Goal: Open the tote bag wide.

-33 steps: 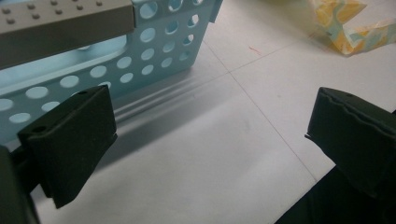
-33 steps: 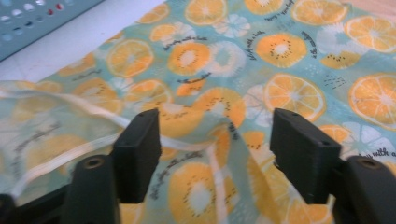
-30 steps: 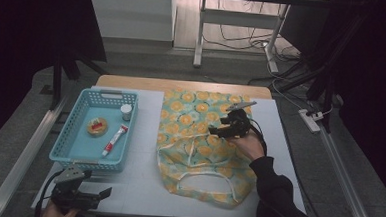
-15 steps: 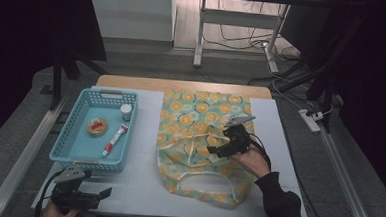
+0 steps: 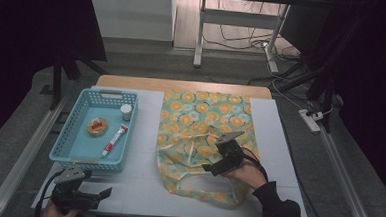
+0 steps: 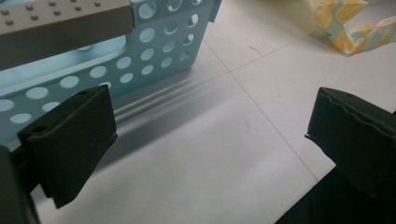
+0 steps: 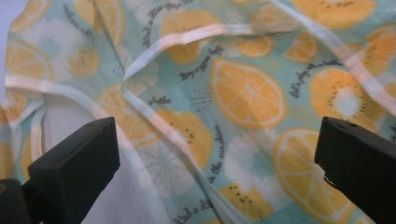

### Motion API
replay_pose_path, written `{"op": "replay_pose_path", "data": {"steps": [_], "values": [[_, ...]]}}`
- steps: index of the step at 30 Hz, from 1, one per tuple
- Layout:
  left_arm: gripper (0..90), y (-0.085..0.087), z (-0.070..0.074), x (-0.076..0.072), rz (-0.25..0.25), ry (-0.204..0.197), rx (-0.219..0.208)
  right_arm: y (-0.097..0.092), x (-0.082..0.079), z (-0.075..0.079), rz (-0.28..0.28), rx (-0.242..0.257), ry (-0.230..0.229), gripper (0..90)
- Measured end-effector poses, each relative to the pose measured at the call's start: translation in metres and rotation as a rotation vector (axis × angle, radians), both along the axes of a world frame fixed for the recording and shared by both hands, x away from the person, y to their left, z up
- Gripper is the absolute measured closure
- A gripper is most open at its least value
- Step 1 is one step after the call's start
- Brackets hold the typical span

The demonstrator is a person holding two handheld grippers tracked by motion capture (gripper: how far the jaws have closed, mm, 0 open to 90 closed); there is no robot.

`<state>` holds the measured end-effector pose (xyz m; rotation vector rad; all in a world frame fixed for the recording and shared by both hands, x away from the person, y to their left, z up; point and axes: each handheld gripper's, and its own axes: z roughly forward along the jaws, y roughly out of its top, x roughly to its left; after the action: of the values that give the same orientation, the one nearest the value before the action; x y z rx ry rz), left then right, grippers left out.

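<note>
— Where does the fruit-print tote bag [image 5: 202, 134] lie?

— Flat on the white surface [image 5: 142, 186], right of the middle, its long axis running from the far edge to the near edge, handles and mouth toward the near edge.

— And the right tool [image 5: 217, 157]?

— Low over the bag's near half, jaws wide apart after just opening, nothing between them.

— The left tool [image 5: 104, 193]?

— At the near left corner, jaws apart, beside the blue basket [image 5: 61, 149].
</note>
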<state>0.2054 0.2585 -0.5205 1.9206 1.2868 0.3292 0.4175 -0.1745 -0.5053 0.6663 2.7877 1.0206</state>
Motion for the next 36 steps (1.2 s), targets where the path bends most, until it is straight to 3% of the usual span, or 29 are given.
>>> {"op": "replay_pose_path", "data": {"steps": [8, 10, 11, 12, 16, 26, 31, 36], "values": [[1.5, 0.0, 0.0, 0.0, 0.0, 0.001, 0.001, 0.012, -0.004, -0.014, 0.051, -0.066, -0.004, 10.9], [1.5, 0.0, 0.0, 0.0, 0.0, 0.001, 0.001, 0.013, -0.004, -0.017, 0.061, -0.095, -0.029, 13.4], [1.5, 0.0, 0.0, 0.0, 0.0, 0.001, 0.002, 0.013, -0.003, -0.016, 0.062, -0.104, -0.04, 21.0], [1.5, 0.0, 0.0, 0.0, 0.0, 0.001, 0.002, 0.013, -0.003, -0.016, 0.062, -0.104, -0.04, 21.0], [1.5, 0.0, 0.0, 0.0, -0.001, 0.001, 0.003, 0.006, 0.002, -0.013, 0.054, -0.093, -0.047, 38.7], [1.6, -0.001, 0.0, 0.0, -0.001, 0.001, 0.005, 0.004, 0.0, -0.009, 0.097, -0.105, -0.04, 87.1], [1.7, 0.0, 0.0, 0.0, -0.001, 0.002, 0.004, 0.003, 0.002, -0.008, 0.093, -0.105, -0.019, 90.0], [1.7, 0.0, 0.0, 0.0, 0.0, 0.003, 0.002, 0.0, 0.004, -0.001, 0.089, -0.066, -0.014, 90.0]]}}
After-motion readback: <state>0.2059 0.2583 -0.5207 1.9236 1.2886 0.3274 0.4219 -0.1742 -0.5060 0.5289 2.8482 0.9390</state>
